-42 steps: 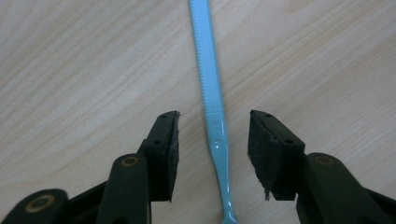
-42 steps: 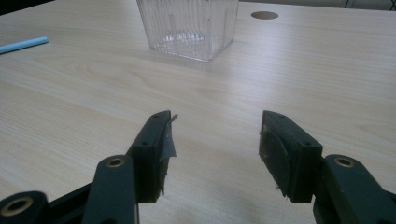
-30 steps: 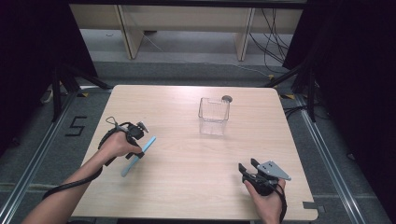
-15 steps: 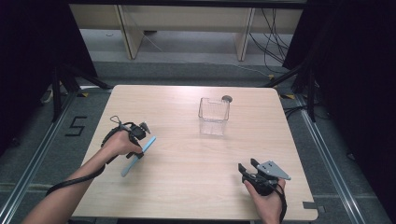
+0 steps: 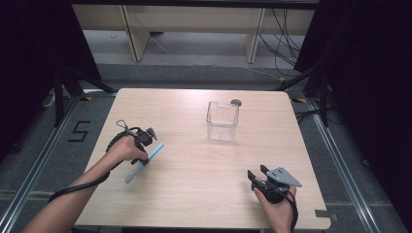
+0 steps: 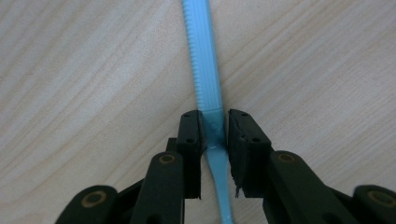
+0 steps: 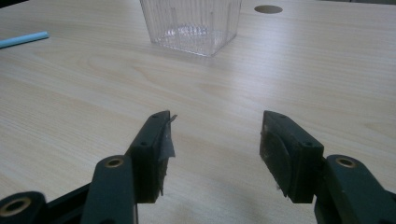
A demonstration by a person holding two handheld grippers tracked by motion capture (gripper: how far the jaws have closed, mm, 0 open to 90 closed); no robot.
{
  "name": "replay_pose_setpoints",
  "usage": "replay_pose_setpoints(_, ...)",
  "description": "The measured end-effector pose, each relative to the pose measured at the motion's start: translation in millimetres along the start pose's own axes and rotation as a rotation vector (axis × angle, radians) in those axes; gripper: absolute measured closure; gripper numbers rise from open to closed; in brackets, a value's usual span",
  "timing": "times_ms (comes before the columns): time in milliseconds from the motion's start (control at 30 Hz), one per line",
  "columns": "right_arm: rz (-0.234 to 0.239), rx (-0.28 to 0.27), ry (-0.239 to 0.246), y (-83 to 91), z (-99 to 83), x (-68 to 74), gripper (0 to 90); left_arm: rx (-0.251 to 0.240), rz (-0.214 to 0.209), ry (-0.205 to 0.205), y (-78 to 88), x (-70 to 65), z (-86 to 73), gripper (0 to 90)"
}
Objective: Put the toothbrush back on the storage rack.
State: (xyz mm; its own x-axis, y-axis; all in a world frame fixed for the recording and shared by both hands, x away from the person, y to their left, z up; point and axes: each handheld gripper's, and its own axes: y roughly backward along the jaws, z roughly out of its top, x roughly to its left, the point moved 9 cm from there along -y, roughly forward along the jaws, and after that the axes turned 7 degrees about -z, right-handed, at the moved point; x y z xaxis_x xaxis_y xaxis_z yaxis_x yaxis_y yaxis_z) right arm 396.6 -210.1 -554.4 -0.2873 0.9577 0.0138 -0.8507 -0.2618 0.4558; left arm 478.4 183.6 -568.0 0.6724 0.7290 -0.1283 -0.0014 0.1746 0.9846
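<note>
Blue toothbrush (image 6: 205,79) clamped between left gripper (image 6: 215,128) fingers, right gripper (image 7: 215,140) fingers apart above table (image 5: 204,194)

- We see the clear container (image 7: 190,25) cut off by the top edge in the right gripper view.
- The person's left hand (image 5: 127,149) partly hides the blue strip (image 5: 144,162).

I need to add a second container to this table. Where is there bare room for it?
Most of the wooden table is bare: the broad middle between the clear plastic container and right gripper. Crowded only at the left edge, where the left gripper pinches the blue toothbrush.
</note>
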Motion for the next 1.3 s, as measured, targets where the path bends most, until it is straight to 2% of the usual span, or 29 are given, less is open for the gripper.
replay_pose_setpoints(67, 0.0, 0.001, -0.001, 0.1, 0.0, 0.1, 44.3, 0.02, -0.004, -0.007, -0.8, -0.3, -1.1, 75.3)
replay_pose_setpoints(233, -0.001, 0.001, 0.004, -0.2, -0.1, 0.3, 44.3, 0.008, -0.005, -0.014, -2.1, -1.9, -1.4, 77.8)
replay_pose_setpoints(267, -0.003, -0.01, 0.031, -0.7, 1.2, -1.7, 44.3, 0.009, -0.005, -0.018, -2.1, -1.9, -1.7, 78.0)
replay_pose_setpoints(300, -0.003, -0.01, 0.031, -0.7, 1.2, -1.7, 44.3, 0.009, -0.005, -0.018, -2.1, -1.9, -1.7, 78.2)
replay_pose_setpoints(333, 0.006, -0.009, 0.023, -1.4, 1.1, -0.3, 44.2, 0.031, -0.011, -0.042, -0.2, -1.7, -3.0, 78.3)
replay_pose_setpoints(400, 0.005, -0.014, 0.033, -2.4, 1.3, -1.0, 44.3, 0.014, -0.015, -0.059, -1.5, -1.7, -3.2, 78.5)
replay_pose_setpoints(433, 0.024, -0.002, 0.007, -2.9, 0.5, 2.6, 44.4, 0.019, -0.016, -0.064, -1.0, -1.8, -3.6, 78.5)
replay_pose_setpoints(467, 0.017, 0.011, -0.005, -1.8, -0.6, 3.2, 44.6, 0.017, -0.016, -0.071, -1.0, -1.8, -3.8, 78.5)
replay_pose_setpoints(500, 0.006, 0.037, -0.015, 0.3, -2.3, 3.1, 44.8, 0.029, -0.013, -0.102, 0.2, -0.3, -4.2, 78.5)
replay_pose_setpoints(533, 0.006, 0.014, 0.042, -2.1, -0.2, -0.4, 45.2, 0.019, -0.018, -0.095, -0.9, -1.6, -4.9, 78.6)
replay_pose_setpoints(567, 0.013, 0.032, 0.011, -1.3, -1.7, 3.1, 45.5, 0.024, -0.023, -0.102, -0.5, -1.9, -5.8, 78.6)
replay_pose_setpoints(600, 0.021, 0.03, 0.031, -2.3, -1.5, 2.7, 45.7, 0.031, -0.025, -0.113, 0.5, -1.9, -6.6, 78.6)
replay_pose_setpoints(633, 0.024, 0.016, 0.033, -4.0, -0.9, 2.8, 45.8, 0.024, -0.021, -0.122, 1.0, -1.8, -6.6, 78.6)
replay_pose_setpoints(667, 0.03, 0.027, 0.033, -3.0, -1.4, 3.5, 45.8, 0.028, -0.021, -0.133, 2.1, -1.6, -7.2, 78.6)
replay_pose_setpoints(700, 0.033, 0.029, 0.038, -2.7, -1.5, 3.7, 45.8, 0.014, -0.011, -0.167, 3.2, 0.0, -6.4, 78.6)
replay_pose_setpoints(733, 0.04, 0.012, 0.034, -3.8, -0.4, 4.9, 45.8, 0.014, -0.011, -0.167, 3.2, 0.0, -6.4, 78.6)
replay_pose_setpoints(767, 0.034, 0.014, 0.029, -2.8, -0.6, 5.9, 45.8, 0.022, -0.007, -0.197, 7.5, -0.5, -8.0, 78.6)
replay_pose_setpoints(800, 0.038, 0.006, 0.032, -2.8, -0.2, 7.0, 45.8, 0.014, -0.004, -0.203, 8.3, -1.7, -8.1, 78.6)
replay_pose_setpoints(833, 0.027, 0.009, 0.069, -2.0, 0.1, 3.9, 45.5, 0.035, -0.001, -0.231, 11.3, -2.8, -10.5, 78.6)
replay_pose_setpoints(867, 0.037, 0.007, 0.072, -3.1, 0.0, 6.4, 45.1, 0.033, 0.003, -0.248, 12.4, -3.8, -10.8, 78.6)
replay_pose_setpoints(900, 0.046, 0.035, 0.053, -1.7, -2.1, 10.1, 44.9, 0.031, 0.0, -0.265, 13.9, -6.9, -12.0, 78.6)
replay_pose_setpoints(1000, 0.088, 0.038, 0.088, -1.0, 1.0, 20.8, 44.5, 0.029, -0.006, -0.315, 18.2, -15.4, -14.6, 78.6)
replay_pose_setpoints(1033, 0.097, 0.057, 0.079, 1.4, 1.0, 26.5, 44.5, 0.029, -0.006, -0.315, 18.2, -15.4, -14.6, 78.6)
replay_pose_setpoints(1067, 0.12, 0.037, 0.13, 0.6, 4.7, 28.8, 44.5, 0.026, -0.003, -0.347, 21.3, -20.9, -15.8, 78.6)
replay_pose_setpoints(1100, 0.12, 0.037, 0.13, 0.6, 4.7, 28.8, 44.5, 0.026, -0.003, -0.347, 21.3, -20.9, -15.8, 78.6)
replay_pose_setpoints(1133, 0.132, 0.031, 0.147, 0.7, 7.0, 32.1, 44.4, 0.023, -0.005, -0.365, 22.6, -25.0, -16.6, 78.6)
replay_pose_setpoints(1200, 0.194, 0.047, 0.183, 3.4, 11.1, 45.0, 43.6, 0.026, -0.014, -0.402, 24.9, -34.6, -18.4, 78.6)
replay_pose_setpoints(1233, 0.213, 0.041, 0.214, 2.8, 13.4, 47.8, 43.4, 0.032, -0.012, -0.419, 25.6, -37.4, -19.0, 78.6)
replay_pose_setpoints(1300, 0.239, 0.05, 0.229, 3.7, 15.2, 54.4, 42.9, 0.034, -0.012, -0.445, 26.4, -44.3, -19.2, 78.6)
